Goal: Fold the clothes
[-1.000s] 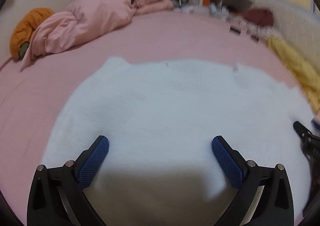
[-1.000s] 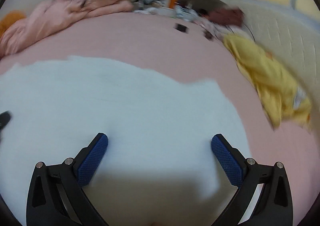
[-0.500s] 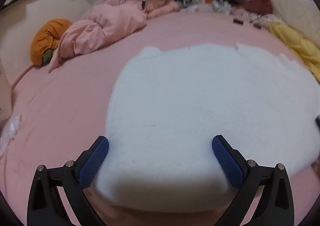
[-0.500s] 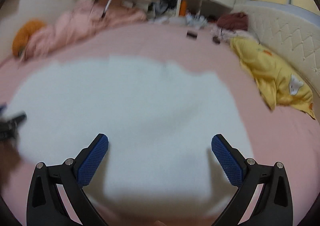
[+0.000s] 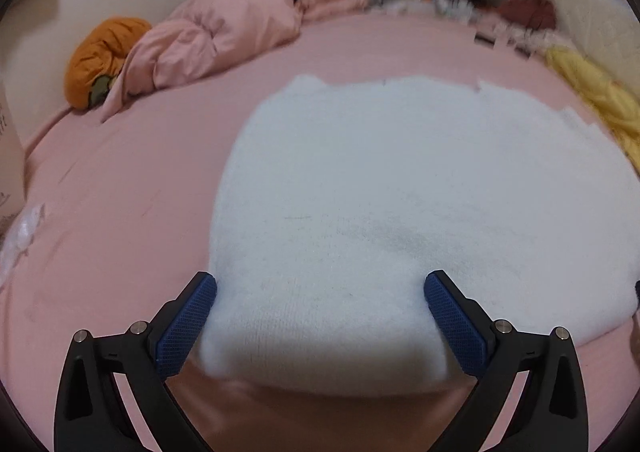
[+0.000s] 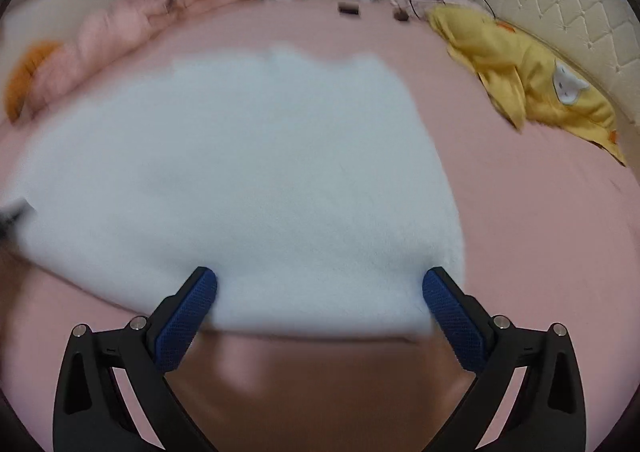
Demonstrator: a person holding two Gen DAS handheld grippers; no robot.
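Both grippers (image 5: 320, 316) (image 6: 320, 314) agape over seemingly flat white garment (image 5: 400, 191).

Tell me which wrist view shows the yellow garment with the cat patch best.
The right wrist view: the crumpled yellow garment with a white cat patch lies whole and fairly sharp on the pink bedsheet, beside the quilted cream headboard. The left wrist view catches only a blurred yellow strip at its right edge, patch unseen.
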